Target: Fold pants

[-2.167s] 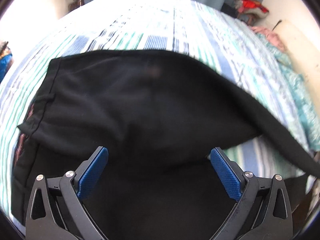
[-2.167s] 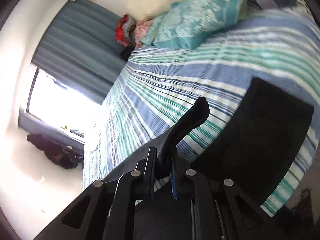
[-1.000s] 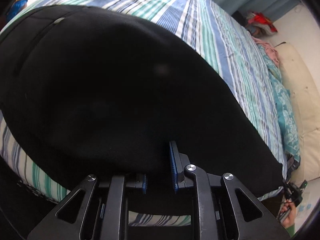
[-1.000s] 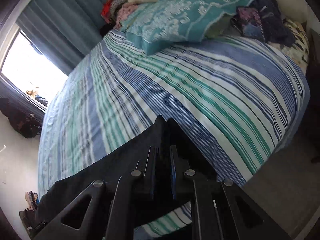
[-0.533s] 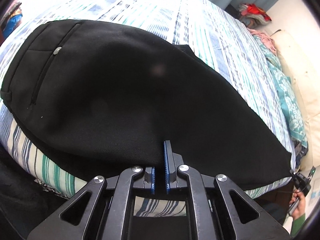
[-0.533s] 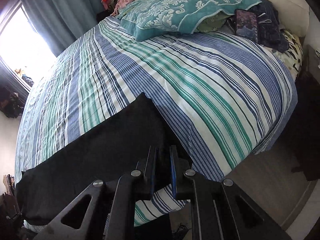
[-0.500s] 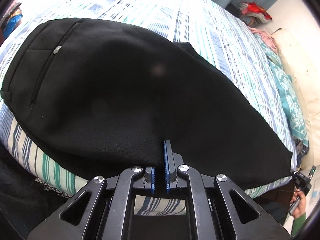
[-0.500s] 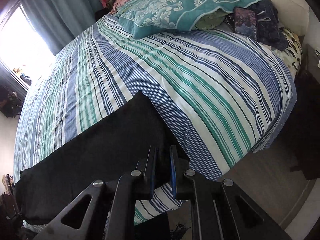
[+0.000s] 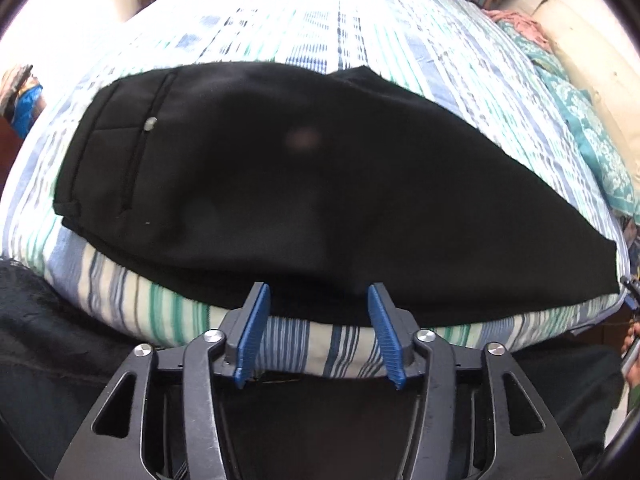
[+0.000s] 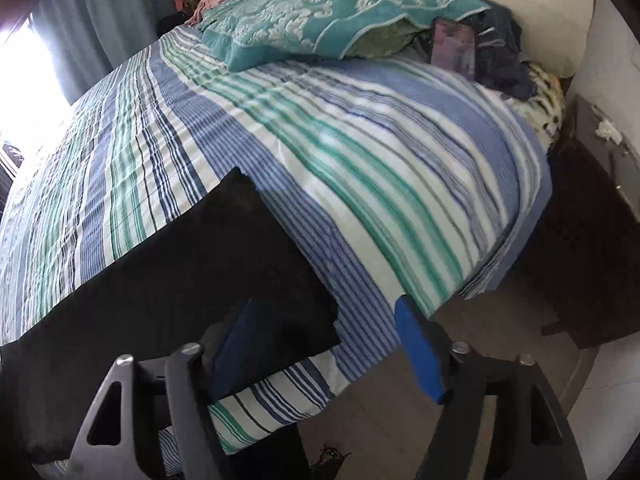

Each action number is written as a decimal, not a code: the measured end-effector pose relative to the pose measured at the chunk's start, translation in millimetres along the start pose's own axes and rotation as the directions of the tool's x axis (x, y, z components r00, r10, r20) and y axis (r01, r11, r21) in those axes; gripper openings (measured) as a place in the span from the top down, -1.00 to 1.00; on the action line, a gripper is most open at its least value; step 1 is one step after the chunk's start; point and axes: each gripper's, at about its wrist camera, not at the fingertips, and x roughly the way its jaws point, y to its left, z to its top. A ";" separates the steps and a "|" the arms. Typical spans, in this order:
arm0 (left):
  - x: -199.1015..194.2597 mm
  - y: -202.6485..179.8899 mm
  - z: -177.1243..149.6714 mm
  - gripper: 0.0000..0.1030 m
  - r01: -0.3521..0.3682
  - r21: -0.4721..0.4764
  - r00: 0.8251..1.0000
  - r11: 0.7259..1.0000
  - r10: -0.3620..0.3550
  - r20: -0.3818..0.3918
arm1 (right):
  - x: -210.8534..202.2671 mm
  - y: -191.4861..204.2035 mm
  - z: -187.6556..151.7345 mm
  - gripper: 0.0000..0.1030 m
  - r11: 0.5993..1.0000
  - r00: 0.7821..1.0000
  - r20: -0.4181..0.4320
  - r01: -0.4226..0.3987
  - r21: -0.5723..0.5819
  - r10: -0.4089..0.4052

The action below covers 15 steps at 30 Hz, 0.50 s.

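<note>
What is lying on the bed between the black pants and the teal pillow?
Nothing: in the right wrist view only bare striped bedsheet runs from the black pants to the teal pillow.

We see matt black cloth pants (image 9: 320,184); a woven striped cotton-like sheet (image 10: 360,152); ribbed blue pads (image 9: 254,328).

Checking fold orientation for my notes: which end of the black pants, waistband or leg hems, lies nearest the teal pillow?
The hem end of the black pants. It is the plain, square-cut end toward the teal pillow; the other end carries the buttoned pocket.
</note>
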 end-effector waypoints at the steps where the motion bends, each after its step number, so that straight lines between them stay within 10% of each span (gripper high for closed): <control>1: -13.7 0.0 1.8 -0.31 -0.003 0.017 0.999 1.000 0.003 0.043 | -14.2 3.2 -1.5 -0.43 0.999 0.999 0.046 0.028 -0.024 -0.027; 4: -39.6 -2.0 33.7 -0.86 -0.045 0.069 0.974 0.997 0.029 0.225 | -55.7 33.7 -7.6 -0.54 0.992 0.984 0.177 0.054 -0.117 -0.033; 7: -16.2 -4.3 94.8 -0.90 -0.099 0.098 0.941 0.990 0.061 0.332 | -80.9 89.8 -17.7 -0.70 0.979 0.970 0.231 -0.033 -0.201 0.080; 12: 100.6 22.8 148.6 -0.66 -0.145 0.085 0.988 0.986 0.139 0.069 | -67.0 206.5 -51.1 -0.76 0.923 0.946 0.152 -0.229 -0.310 0.286; 15: 92.3 31.0 104.6 -0.79 -0.173 0.167 0.976 0.971 0.146 0.162 | -34.4 251.1 -84.2 -0.76 0.899 0.950 0.074 -0.261 -0.351 0.304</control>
